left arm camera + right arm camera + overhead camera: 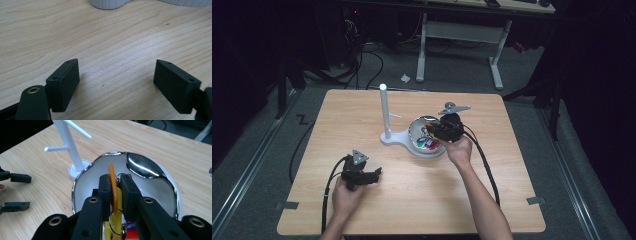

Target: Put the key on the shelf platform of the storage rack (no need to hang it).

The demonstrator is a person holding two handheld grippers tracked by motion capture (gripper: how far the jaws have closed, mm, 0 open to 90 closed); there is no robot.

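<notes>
Jaws of the right gripper (115,190) pinch an orange tag (113,187) edge-on over the shiny bowl (150,173), probably to hang it on the white stand (71,150). Left gripper (116,80) waits wide open and unladen above the table (112,37).

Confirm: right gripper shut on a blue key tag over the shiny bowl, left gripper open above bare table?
Not quite. The tag in the right gripper is orange, not blue, as the right gripper view shows. The rest holds: it is over the shiny bowl, and the left gripper is open above bare table.
</notes>
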